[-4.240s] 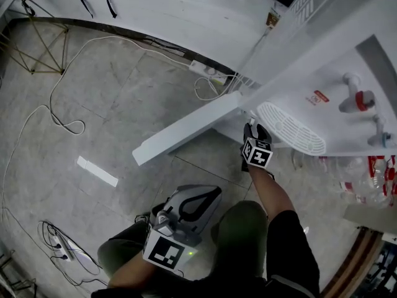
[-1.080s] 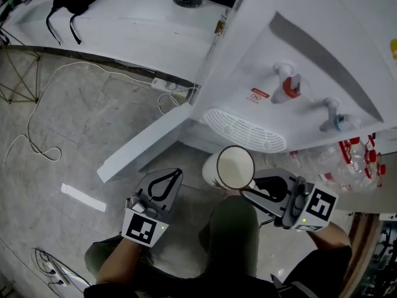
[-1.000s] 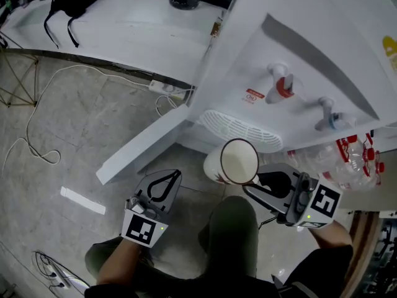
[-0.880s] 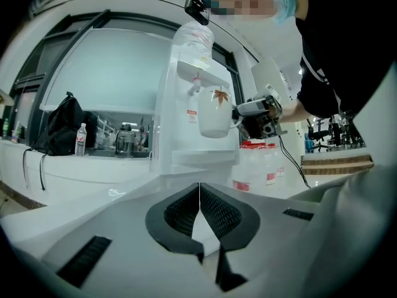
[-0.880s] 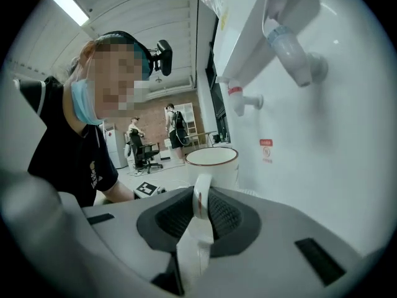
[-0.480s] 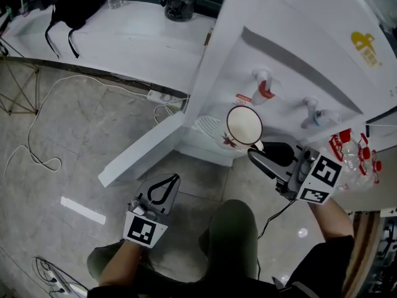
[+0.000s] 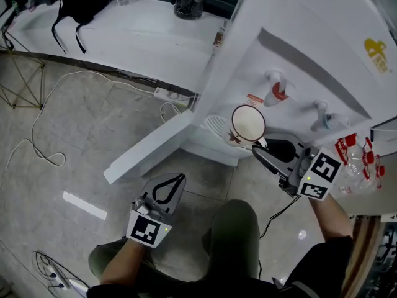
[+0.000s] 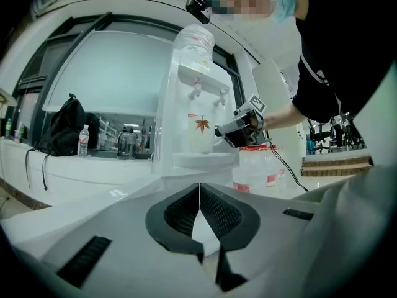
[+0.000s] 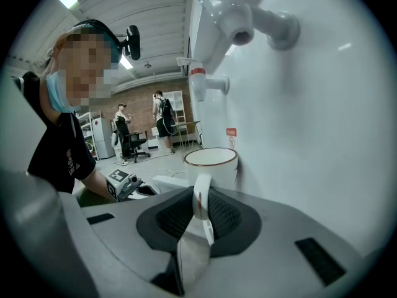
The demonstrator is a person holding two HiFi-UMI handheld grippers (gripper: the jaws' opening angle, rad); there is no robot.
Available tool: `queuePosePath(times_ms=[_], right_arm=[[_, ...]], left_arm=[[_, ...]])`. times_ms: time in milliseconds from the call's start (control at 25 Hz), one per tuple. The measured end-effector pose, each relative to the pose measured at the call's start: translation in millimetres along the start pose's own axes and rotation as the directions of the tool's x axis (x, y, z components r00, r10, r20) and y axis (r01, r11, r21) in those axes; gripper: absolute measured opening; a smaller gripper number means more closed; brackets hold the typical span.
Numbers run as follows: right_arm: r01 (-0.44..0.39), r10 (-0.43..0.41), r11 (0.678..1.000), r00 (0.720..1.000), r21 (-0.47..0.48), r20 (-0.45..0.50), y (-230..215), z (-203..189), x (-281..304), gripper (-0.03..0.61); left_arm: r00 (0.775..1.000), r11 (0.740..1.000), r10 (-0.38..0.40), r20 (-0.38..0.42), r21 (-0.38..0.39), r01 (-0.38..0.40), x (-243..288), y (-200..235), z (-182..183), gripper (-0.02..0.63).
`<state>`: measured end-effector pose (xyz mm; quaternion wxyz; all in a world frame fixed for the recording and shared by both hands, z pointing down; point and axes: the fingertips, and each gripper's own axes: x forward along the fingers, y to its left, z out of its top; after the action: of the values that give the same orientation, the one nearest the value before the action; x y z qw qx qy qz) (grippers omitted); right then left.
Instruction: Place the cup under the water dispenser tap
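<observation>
Seen from above, the right tool point(image 7: 255, 146) is clamped on the handle of a white cup point(image 7: 248, 124) with a red leaf print. It holds the cup upright against the front of a white water dispenser point(image 7: 310, 36). The cup is over the drip tray point(image 7: 214, 123) and below the red tap point(image 7: 277, 92), with the blue tap point(image 7: 322, 118) further right. Whether the cup touches the tray cannot be told. The left tool point(image 7: 173, 182) is low beside the person's leg point(image 7: 232, 234), its jaws closed together on nothing.

White cup point(image 7: 248, 124), brown rim, red leaf print, upright, looks empty, handle pinched in right gripper point(image 7: 256, 146), just below red tap point(image 7: 277, 93).
</observation>
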<state>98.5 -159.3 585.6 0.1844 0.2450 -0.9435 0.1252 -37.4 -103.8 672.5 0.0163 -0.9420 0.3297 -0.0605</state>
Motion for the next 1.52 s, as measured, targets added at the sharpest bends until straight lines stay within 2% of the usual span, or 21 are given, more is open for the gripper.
queuePosePath(times_ms=[280,440,480,600,760,920,1040,1120,1160,1280,1520], right_arm=[[0.091,-0.094,0.995,0.993,0.046,0.067,-14.2,9.7,-5.8,0.086],[0.141,-0.148,0.986,0.986,0.086,0.082,-17.6,6.9,-6.3,0.119],[0.158,-0.166,0.983,0.983,0.094,0.077,-18.4,4.6,-7.2,0.156],[0.242,-0.249,0.967,0.965,0.083,0.082,-17.8,0.7,-14.6,0.189],[0.373,-0.374,0.927,0.919,0.034,0.125,-8.4,3.8,-30.1,0.189],[0.470,-0.476,0.880,0.864,0.072,0.165,1.6,6.3,-41.5,0.189],[0.536,-0.575,0.817,0.785,0.211,0.232,7.7,7.7,-48.9,0.189],[0.529,-0.625,0.770,0.736,0.355,0.260,16.6,4.3,-51.9,0.189],[0.510,-0.639,0.750,0.723,0.421,0.262,22.7,3.2,-51.6,0.189],[0.443,-0.640,0.718,0.723,0.537,0.259,45.5,18.2,-51.1,0.189],[0.470,-0.636,0.710,0.747,0.525,0.191,85.1,45.0,-77.2,0.189]], left_arm=[[0.999,0.999,-0.046,0.019,-0.024,0.047,3.7,4.9,0.6,0.020],[0.996,0.994,-0.087,0.019,-0.061,0.088,3.2,6.3,-8.7,0.020],[0.995,0.992,-0.094,0.023,-0.078,0.095,3.5,7.4,-9.6,0.020],[0.992,0.986,-0.120,0.027,-0.115,0.123,4.3,8.2,-9.2,0.020],[0.991,0.977,-0.134,0.021,-0.164,0.135,0.2,2.7,-12.0,0.020],[0.990,0.972,-0.138,0.022,-0.191,0.140,-5.4,-1.7,-5.5,0.020],[0.990,0.967,-0.138,0.010,-0.213,0.137,-11.8,-6.5,0.6,0.020],[0.990,0.970,-0.140,-0.004,-0.199,0.137,-19.1,-12.6,5.5,0.020],[0.991,0.973,-0.135,-0.018,-0.189,0.129,-23.8,-15.1,7.2,0.020],[0.994,0.981,-0.091,-0.062,-0.180,0.079,-39.2,-21.6,17.1,0.020],[0.993,0.990,-0.043,-0.106,-0.135,0.028,-75.7,-16.8,60.8,0.020]])
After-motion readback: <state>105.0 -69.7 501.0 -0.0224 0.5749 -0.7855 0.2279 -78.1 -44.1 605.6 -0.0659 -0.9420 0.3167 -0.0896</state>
